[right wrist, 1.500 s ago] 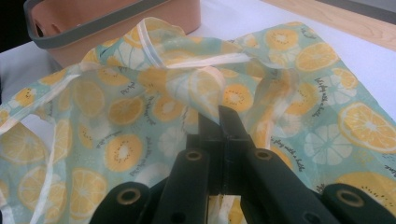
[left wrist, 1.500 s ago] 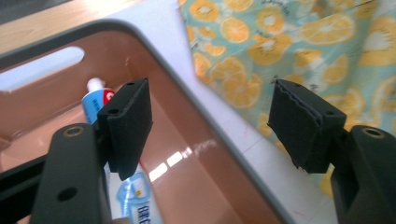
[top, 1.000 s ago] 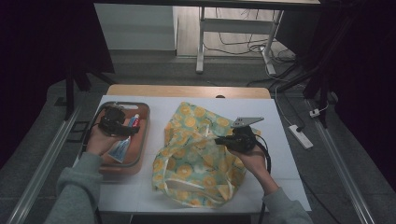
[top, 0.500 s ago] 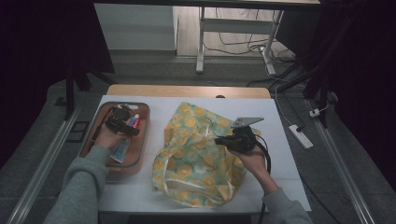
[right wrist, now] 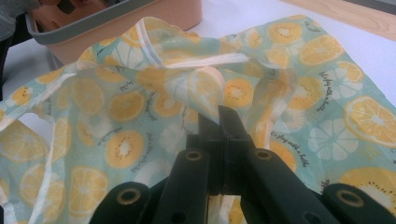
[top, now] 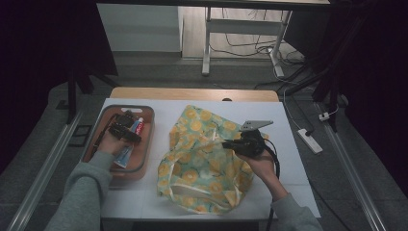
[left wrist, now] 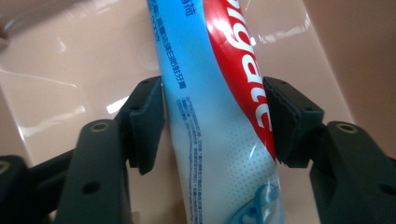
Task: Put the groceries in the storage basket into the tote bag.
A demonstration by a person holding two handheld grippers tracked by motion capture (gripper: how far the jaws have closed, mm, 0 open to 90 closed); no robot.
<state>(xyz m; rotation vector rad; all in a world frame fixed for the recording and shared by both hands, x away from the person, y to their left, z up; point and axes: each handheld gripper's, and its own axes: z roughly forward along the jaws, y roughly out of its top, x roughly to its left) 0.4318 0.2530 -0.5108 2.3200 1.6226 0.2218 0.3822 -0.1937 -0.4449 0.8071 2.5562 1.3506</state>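
The right gripper [top: 230, 143] was kept pinched shut on a fold of the bag [top: 202, 168], at the upper edge near its mouth. In the right gripper view the jaws were seen pressed together with the thin printed film caught between them [right wrist: 219, 116]. The fold was lifted a little off the table [top: 298, 159], presumably so that the mouth would be held open and the bag kept from sliding while something was brought to it.

The left gripper [top: 126, 126] was lowered into the tray [top: 144, 163], which stood just left of the bag. In the left gripper view its jaws were set apart to either side of the tube [left wrist: 219, 130], with the pads close against its edges; whether pressure was already applied could not be told, so no firm hold was shown. The tube was lying flat on the tray floor, lengthwise between the jaws, and was taken across its width, probably because that was the narrowest way to span it. The tube was judged to be meant for the bag, and that step was not yet done.
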